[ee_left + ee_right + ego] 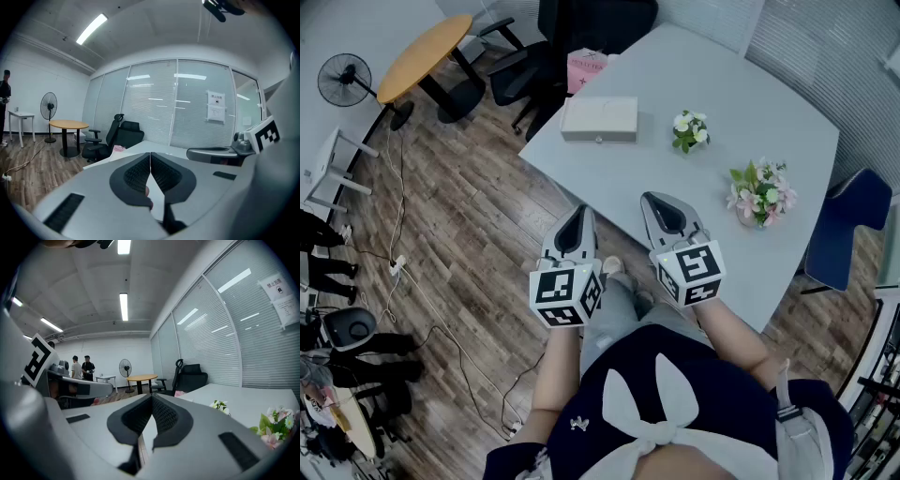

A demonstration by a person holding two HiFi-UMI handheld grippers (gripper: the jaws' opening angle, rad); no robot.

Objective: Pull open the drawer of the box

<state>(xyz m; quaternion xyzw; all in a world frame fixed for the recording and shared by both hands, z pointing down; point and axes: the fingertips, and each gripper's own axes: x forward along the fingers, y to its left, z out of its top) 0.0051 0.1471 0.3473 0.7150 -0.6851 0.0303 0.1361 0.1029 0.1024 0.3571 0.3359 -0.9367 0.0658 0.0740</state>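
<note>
Box (pixel 598 118) sits on the far side of the white bench (pixel 769 112), straight ahead of me and well apart from both tools. Its long axis runs L-R across my view. The near long face looks like the drawer front, w/ a small knob (pixel 598 141) at mid-width, so I judge the pull comes back toward me.

Left gripper (pixel 579 210) hangs just off the bench's near edge, over the wood floor (pixel 469 216). Right gripper (pixel 651 197) is over the bench top. Box lies btwn their two lines, so reach is approx even; knob is a bit closer to the left one's line.

Left fingers (pixel 136 176): pressed together tip to tip, nothing btwn them. Right fingers (pixel 164 416): same, closed on nothing. Neither touches box or bench. Either needs to open before it can take that knob.
</note>
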